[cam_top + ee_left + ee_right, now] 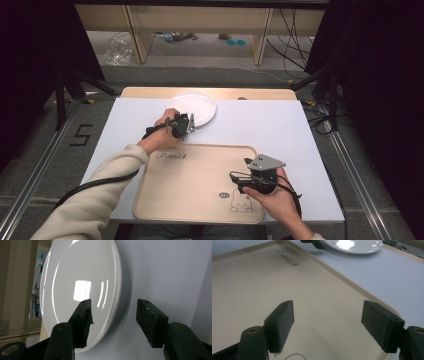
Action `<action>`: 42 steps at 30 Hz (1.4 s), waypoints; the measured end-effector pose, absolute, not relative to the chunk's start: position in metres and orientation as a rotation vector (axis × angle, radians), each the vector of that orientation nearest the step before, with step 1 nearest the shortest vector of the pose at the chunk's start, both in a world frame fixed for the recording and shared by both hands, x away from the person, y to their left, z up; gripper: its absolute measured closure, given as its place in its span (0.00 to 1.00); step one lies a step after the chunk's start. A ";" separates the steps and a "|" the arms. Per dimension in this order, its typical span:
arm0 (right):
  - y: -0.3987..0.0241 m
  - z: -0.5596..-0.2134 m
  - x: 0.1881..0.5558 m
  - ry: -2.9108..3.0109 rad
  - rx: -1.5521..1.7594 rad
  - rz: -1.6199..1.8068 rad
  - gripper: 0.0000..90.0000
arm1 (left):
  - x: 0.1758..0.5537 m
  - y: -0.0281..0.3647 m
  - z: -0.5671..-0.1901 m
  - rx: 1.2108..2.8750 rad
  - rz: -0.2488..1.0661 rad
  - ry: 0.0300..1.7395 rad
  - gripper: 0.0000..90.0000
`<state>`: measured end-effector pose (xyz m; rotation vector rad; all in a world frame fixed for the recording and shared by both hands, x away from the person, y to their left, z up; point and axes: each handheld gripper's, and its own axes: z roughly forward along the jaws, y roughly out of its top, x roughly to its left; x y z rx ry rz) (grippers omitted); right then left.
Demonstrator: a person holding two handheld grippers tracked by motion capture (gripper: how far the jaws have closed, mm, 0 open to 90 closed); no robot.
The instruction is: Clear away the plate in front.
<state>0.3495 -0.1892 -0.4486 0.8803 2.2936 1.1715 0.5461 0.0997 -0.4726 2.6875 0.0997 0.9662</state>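
1. Presently, left gripper (113,315) jaws stand apart, nothing clamped; in the left gripper view the rim of the white plate (80,290) sits between them, one jaw over the plate's face, the other over the bare white table cover (162,270) beside the rim; whether either jaw touches the plate cannot be told.
2. High view: left gripper (189,123) held at the near-left edge of the plate (200,107); left hand (162,134) behind it, cream sleeve (95,195) and black cable trailing back.
3. Plate: round, shallow, glossy white, empty; bright ceiling reflections on its face; lies flat on the cover at the far side of the table, just beyond the tray's far edge.
4. Right gripper (327,325) jaws wide apart, holding nothing; beneath them the beige tray (249,285) floor, one jaw near the tray's rim.
5. High view: right gripper (239,176) over the tray's (185,185) near-right part, grey three-cornered plate on top; right hand (272,197) at the tray's corner.
6. Tray: rectangular, rounded corners, script lettering at the far-left, rabbit drawing (240,202) at the near-right; empty.
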 end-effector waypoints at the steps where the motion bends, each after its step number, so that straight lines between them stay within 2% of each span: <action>1: -0.189 -0.449 0.349 2.295 0.883 1.172 0.30 | 0.546 0.100 -0.473 2.687 0.966 0.100 0.55; 12: -0.189 -0.449 0.349 2.297 0.882 1.172 0.30 | 0.557 0.090 -0.479 2.727 0.981 0.045 0.68; 18: -0.189 -0.449 0.350 2.302 0.885 1.174 0.30 | 0.559 0.084 -0.483 2.757 1.020 -0.008 0.79; 25: -0.189 -0.449 0.350 2.307 0.884 1.177 0.30 | 0.556 0.077 -0.490 2.776 1.081 -0.048 0.88; 33: -0.189 -0.449 0.350 2.308 0.886 1.179 0.30 | 0.552 0.071 -0.490 2.805 1.148 -0.078 0.91; 42: -0.189 -0.450 0.349 2.312 0.892 1.178 0.30 | 0.544 0.068 -0.483 2.767 1.302 -0.033 0.97</action>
